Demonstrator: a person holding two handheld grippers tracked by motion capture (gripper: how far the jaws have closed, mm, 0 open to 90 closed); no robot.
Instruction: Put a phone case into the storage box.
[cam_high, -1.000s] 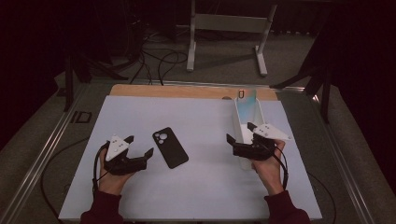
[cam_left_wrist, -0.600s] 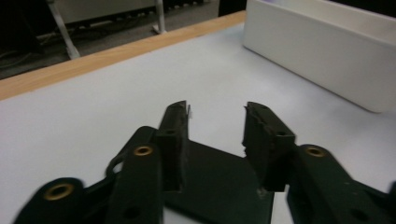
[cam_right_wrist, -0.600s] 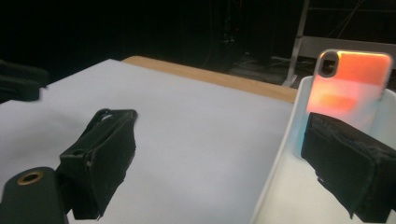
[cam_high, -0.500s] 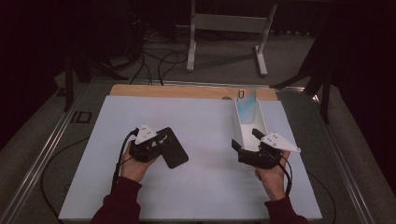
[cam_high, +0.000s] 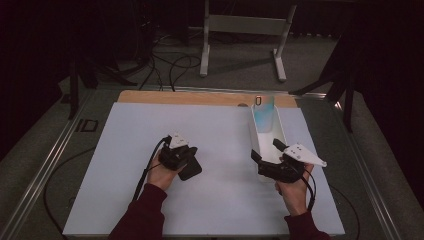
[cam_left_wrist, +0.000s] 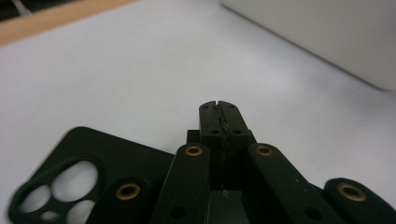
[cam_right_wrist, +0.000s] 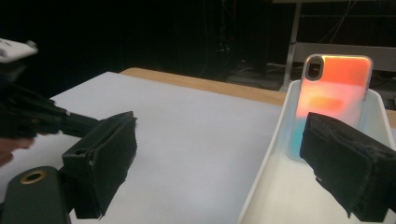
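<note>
Black phone case: one; grippers: two.

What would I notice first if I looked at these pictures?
Probably the glowing orange-and-blue phone case, standing up at the far end of the white tray on the table's right. Next, the black phone case lying flat on the white mat, with the left gripper over it, fingers pressed together on nothing, having just been closing.
</note>
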